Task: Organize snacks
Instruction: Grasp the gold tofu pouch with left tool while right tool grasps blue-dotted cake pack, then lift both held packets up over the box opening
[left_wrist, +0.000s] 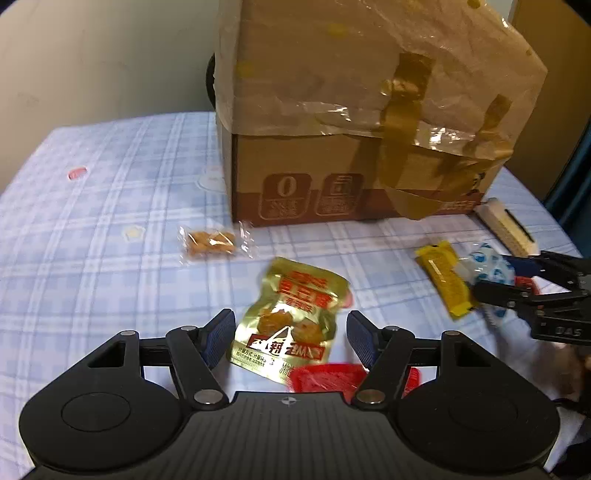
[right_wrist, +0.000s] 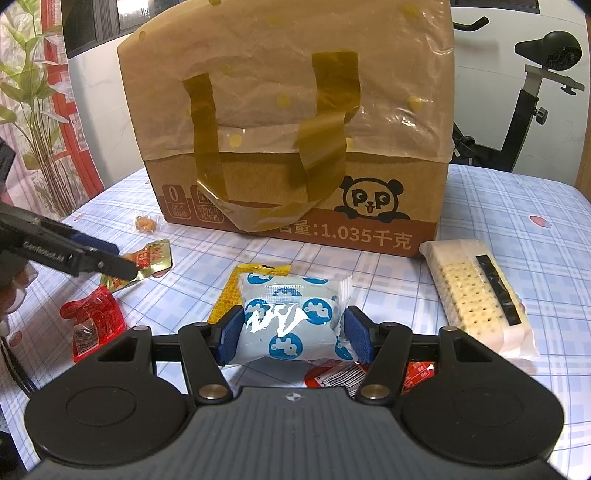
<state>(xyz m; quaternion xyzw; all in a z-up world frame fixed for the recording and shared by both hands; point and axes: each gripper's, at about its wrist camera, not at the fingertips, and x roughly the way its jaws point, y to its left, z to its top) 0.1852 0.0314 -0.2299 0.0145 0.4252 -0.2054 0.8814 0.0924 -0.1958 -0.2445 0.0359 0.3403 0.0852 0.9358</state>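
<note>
Left wrist view: left tongs spread, gold pouch between pads, untouched. Red packet just below. Nut packet ahead-left, yellow bar right, box beyond.

Right wrist view: right tongs pinching blue-dot pack. Cracker pack to right. All visible snacks outside box; sorting looks barely begun.
</note>
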